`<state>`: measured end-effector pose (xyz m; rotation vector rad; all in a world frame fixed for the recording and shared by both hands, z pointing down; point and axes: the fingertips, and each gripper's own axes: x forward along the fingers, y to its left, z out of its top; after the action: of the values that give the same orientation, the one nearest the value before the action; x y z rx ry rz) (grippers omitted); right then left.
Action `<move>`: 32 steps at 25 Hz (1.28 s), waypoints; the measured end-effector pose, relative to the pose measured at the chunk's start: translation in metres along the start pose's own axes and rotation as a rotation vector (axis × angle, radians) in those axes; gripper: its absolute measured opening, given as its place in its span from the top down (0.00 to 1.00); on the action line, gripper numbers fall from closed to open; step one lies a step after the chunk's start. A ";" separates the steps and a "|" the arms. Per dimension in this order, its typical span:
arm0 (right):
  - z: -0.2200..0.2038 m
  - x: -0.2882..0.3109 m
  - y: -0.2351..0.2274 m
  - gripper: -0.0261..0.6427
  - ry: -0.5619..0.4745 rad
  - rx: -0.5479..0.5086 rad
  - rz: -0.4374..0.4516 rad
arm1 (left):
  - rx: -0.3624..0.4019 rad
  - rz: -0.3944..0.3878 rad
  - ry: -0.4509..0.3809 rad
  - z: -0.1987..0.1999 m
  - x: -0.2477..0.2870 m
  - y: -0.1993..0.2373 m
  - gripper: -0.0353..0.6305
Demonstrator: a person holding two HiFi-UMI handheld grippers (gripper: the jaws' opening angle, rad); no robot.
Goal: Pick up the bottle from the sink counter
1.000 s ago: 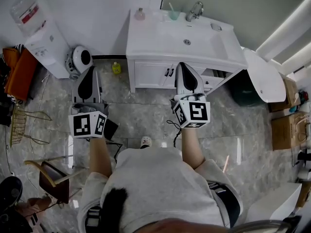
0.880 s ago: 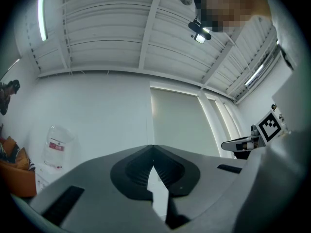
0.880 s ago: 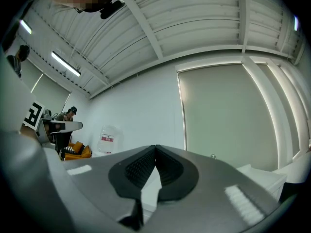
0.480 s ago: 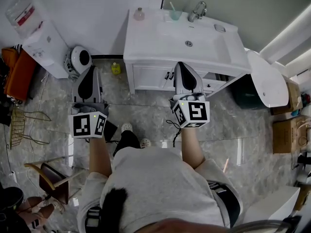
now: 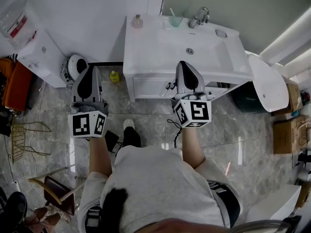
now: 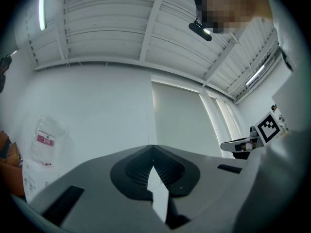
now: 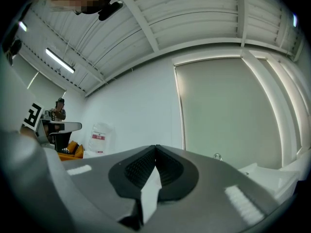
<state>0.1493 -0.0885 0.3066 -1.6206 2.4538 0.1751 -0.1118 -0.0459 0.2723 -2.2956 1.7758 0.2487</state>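
The bottle (image 5: 137, 21), small and pinkish, stands at the back left corner of the white sink counter (image 5: 150, 47). My left gripper (image 5: 91, 69) hovers over the floor to the left of the vanity, jaws shut and empty. My right gripper (image 5: 184, 63) hangs at the counter's front edge, before the basin (image 5: 194, 45), also shut and empty. Both are far short of the bottle. In the left gripper view the left gripper (image 6: 152, 148) points up at wall and ceiling. The right gripper (image 7: 156, 148) in its own view does the same, and neither view shows the bottle.
A green cup (image 5: 175, 20), a faucet (image 5: 198, 17) and a soap dish (image 5: 221, 33) line the counter's back. A water dispenser (image 5: 34, 45) stands at left, with a round white device (image 5: 73, 67) and a yellow bottle (image 5: 114, 75) on the floor. A toilet (image 5: 265, 81) and boxes (image 5: 286, 125) are at right.
The person has stepped forward, so the vanity sits lower and closer under the grippers. Both grippers keep their pose and stay shut.
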 end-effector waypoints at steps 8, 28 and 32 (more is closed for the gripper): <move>-0.012 0.079 -0.002 0.94 -0.002 -0.007 -0.045 | -0.007 -0.044 0.003 -0.020 0.073 0.051 0.94; -0.041 0.222 0.004 0.94 0.011 -0.041 -0.146 | -0.047 -0.139 0.016 -0.069 0.202 0.154 0.94; -0.046 0.240 0.005 0.94 0.017 -0.048 -0.151 | -0.059 -0.146 0.024 -0.080 0.214 0.170 0.94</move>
<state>0.0481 -0.3110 0.2967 -1.8255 2.3438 0.1997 -0.2225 -0.3080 0.2778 -2.4658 1.6222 0.2523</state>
